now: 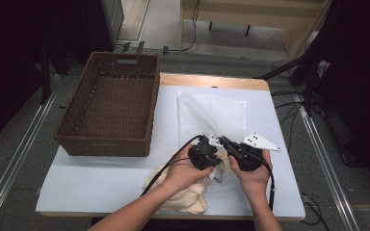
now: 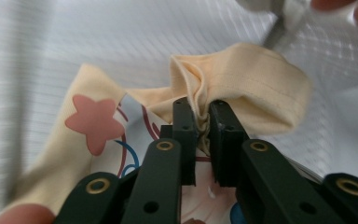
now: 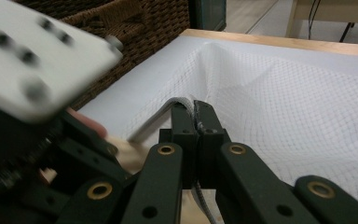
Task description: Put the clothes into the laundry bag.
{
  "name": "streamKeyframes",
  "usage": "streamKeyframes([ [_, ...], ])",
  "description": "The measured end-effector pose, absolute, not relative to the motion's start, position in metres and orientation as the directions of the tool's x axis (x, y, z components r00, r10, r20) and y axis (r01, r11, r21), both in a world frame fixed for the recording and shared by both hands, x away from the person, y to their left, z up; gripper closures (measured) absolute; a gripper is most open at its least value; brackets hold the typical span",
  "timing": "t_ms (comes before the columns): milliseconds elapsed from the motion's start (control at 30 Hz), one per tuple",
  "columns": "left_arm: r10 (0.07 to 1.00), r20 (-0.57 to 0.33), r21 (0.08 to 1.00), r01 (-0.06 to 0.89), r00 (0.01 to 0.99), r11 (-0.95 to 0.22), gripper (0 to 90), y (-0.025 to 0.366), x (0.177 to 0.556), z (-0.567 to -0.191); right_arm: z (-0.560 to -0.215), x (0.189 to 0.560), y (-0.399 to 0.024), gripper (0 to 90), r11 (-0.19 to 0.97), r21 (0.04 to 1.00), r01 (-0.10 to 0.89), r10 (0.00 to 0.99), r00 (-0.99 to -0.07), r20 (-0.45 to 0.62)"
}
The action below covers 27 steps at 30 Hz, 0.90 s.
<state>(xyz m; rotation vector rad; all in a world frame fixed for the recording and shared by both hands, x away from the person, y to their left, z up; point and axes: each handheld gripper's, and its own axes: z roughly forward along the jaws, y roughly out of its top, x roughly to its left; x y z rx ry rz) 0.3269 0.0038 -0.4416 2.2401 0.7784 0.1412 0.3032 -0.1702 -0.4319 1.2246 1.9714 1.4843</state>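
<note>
Cream cloth (image 2: 242, 88) with a pink star print, bunched at the near edge of the table (image 1: 101, 183), partly lying on the white mesh bag (image 1: 212, 113). One folded hem pinched tight between the pads of the left claw (image 2: 204, 122), seen in the left gripper view. Right claw (image 3: 195, 119) closed on the grey edge strip (image 3: 161, 122) of the mesh bag, lifting it a little above the table. Both claws close together, just beside each other, near the front middle. Brown wicker basket (image 1: 111, 108) standing on the left part, well apart from the cloth.
</note>
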Motion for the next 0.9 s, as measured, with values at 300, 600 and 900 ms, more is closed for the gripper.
streamKeyframes([
  [300,0.804,-0.073,0.858,0.449,0.59,-0.251,82.9,0.028,0.331,-0.43,-0.428,0.3,-0.165,90.0,0.064,0.915,0.398,0.803,-0.565,0.19],
  [600,0.617,-0.298,0.777,0.56,0.729,-0.286,40.9,0.038,0.336,-0.427,-0.434,0.303,-0.17,90.0,0.062,0.906,0.419,0.813,-0.547,0.198],
  [900,0.699,-0.229,0.625,0.653,0.677,-0.428,22.9,0.069,0.328,-0.439,-0.434,0.303,-0.169,90.0,0.059,0.905,0.421,0.816,-0.543,0.199],
])
